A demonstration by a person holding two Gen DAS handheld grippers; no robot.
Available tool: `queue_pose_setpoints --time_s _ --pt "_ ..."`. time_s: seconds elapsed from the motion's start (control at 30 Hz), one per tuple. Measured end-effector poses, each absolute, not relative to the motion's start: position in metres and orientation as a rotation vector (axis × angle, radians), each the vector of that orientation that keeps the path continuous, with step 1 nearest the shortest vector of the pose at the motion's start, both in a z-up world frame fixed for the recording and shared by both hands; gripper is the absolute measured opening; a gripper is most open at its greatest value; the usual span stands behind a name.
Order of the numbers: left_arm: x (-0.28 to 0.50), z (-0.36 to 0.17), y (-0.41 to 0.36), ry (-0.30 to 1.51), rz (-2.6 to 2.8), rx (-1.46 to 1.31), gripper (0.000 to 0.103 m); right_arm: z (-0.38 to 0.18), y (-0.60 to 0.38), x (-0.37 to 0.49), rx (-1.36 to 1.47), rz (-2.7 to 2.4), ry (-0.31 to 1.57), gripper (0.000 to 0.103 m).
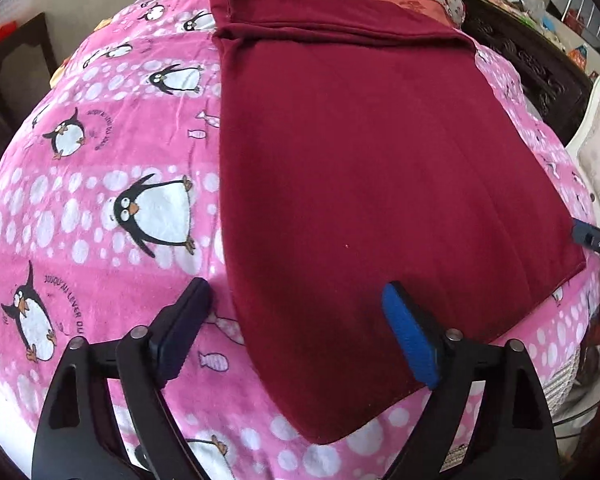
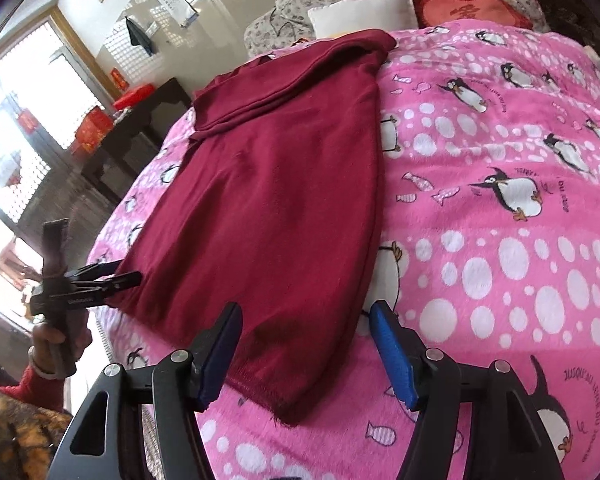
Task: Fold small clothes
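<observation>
Flat, partly folded maroon garment (image 1: 380,168)

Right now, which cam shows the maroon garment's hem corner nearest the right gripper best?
Right wrist view: the frayed hem corner of the maroon garment lies between the open right gripper fingers. The left wrist view shows that edge only far right, beside the gripper's tip.
</observation>
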State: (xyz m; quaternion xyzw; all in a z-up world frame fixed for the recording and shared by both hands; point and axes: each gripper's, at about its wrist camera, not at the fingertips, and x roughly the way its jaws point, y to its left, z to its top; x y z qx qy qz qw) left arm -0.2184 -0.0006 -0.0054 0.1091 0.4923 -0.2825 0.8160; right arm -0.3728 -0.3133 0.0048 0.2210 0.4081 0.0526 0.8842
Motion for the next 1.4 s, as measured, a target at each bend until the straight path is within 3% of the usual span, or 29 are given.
queue_pose_setpoints --time_s 0.1,0.13,0.17,0.2,0.27,0.33,0.47,0.8,1.03,1.1,1.2,1.23,1.27,1.33,1.37,1.4 --pt "-0.216 -0.005 -0.002 1.048 -0.606 0.206 0.089 -0.001 -0.320 -0.370 0.512 0.130 0.818 0.064" --pt "-0.215 -0.005 -0.004 1.051 -0.611 0.201 0.089 -0.002 -0.320 -0.372 0.524 0.140 0.804 0.059" --pt "-0.214 -0.004 -0.004 1.051 -0.619 0.198 0.081 -0.003 -0.319 -0.370 0.541 0.177 0.799 0.040" --pt "-0.214 -0.002 -0.005 1.043 -0.627 0.208 0.071 -0.006 -0.316 -0.366 0.555 0.224 0.823 0.029" --pt "-0.214 0.003 -0.008 1.052 -0.668 0.221 0.031 -0.010 -0.308 -0.362 0.540 0.253 0.839 0.017" --pt "-0.211 0.006 -0.009 1.078 -0.708 0.204 0.018 -0.007 -0.302 -0.357 0.535 0.280 0.833 0.015" --pt "-0.198 0.023 -0.011 1.093 -0.777 0.163 0.011 0.022 -0.306 -0.345 0.615 0.403 0.719 0.014" --pt "-0.090 0.118 -0.036 0.925 -0.829 0.044 0.011 0.109 -0.347 -0.245 0.614 0.385 0.488 0.013" --pt "0.042 0.117 -0.086 0.931 -0.683 0.026 0.011 0.101 -0.423 -0.114 0.691 0.155 0.497 0.013" --pt "0.076 0.099 -0.092 0.997 -0.617 -0.025 0.011 0.081 -0.442 -0.073 0.713 0.048 0.583 0.017" --pt "0.108 0.086 -0.075 1.102 -0.659 -0.189 0.014 0.068 -0.457 -0.052 0.782 0.081 0.601 0.032" --pt "0.111 0.087 -0.071 1.111 -0.679 -0.223 0.017 0.070 -0.458 -0.056 0.788 0.101 0.577 0.041" --pt "0.114 0.089 -0.065 1.118 -0.699 -0.250 0.021 0.075 -0.457 -0.060 0.783 0.123 0.556 0.045" --pt "0.113 0.098 -0.059 1.099 -0.698 -0.246 0.029 0.089 -0.453 -0.069 0.740 0.125 0.533 0.045" --pt "0.111 0.105 -0.057 1.068 -0.671 -0.218 0.048 0.094 -0.453 -0.072 0.732 0.117 0.526 0.045" --pt "0.108 0.114 -0.052 1.017 -0.631 -0.202 0.058 0.098 -0.451 -0.075 0.731 0.110 0.520 0.045"
